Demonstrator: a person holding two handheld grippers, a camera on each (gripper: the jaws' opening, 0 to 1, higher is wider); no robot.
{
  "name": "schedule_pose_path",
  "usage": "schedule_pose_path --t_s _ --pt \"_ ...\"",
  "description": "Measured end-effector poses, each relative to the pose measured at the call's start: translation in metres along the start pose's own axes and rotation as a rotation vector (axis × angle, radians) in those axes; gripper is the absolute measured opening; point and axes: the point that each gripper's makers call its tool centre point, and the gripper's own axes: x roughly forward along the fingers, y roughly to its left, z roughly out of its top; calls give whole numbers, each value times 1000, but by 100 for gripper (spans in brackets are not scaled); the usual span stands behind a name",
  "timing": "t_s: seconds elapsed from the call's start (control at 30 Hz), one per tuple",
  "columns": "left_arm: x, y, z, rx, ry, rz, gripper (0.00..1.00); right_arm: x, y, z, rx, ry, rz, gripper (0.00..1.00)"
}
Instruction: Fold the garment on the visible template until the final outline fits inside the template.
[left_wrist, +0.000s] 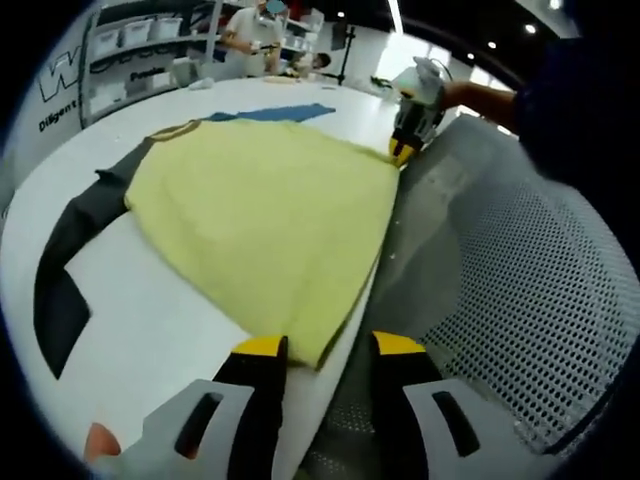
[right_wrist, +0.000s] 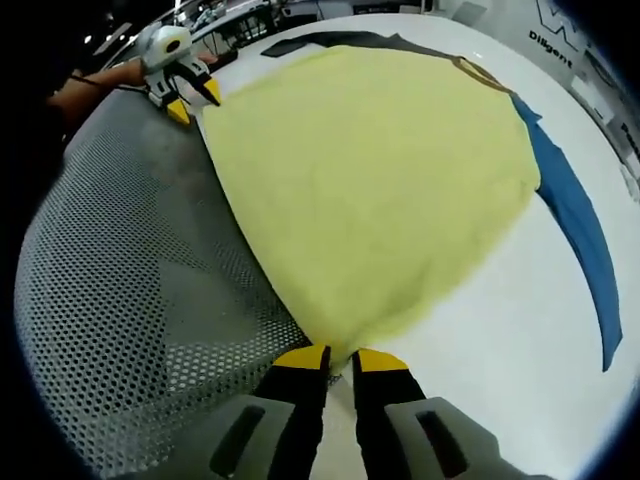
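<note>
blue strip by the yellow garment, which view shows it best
The right gripper view: the blue strip runs long and unbroken beside the yellow garment on the white table. In the left gripper view, a short blue piece peeks out past the garment's far edge.

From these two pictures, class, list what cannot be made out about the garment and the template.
- Left gripper view: yellow garment covers most of the dark template; its full outline is hidden.
- Right gripper view: the blue strip runs under the garment.
- Left gripper view: wall lettering is cut off.
</note>
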Motion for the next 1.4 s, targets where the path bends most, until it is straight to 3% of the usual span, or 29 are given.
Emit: schedule_pose_path --t_s 0.33,0.63,1.0,1.23,1.33,1.4 --pt "-9 6 1 -20 15 17 38 -16 -6 1 15 -29 -13 8" --pt "-32 17 23 -30 -70 76 39 -28 -17 6 33 -63 -42 7" --pt "-53 16 79 8 -206 188 42 -42 -37 17 57 -120 -98 7" --pt "-58 16 122 -84 -367 324 45 -49 -61 26 84 -165 -168 7" --pt "-64 10 141 -127 -463 350 47 -53 -72 27 93 -174 -205 6" --pt "-68 11 150 -130 -502 401 47 -57 -83 31 127 -209 -227 6"
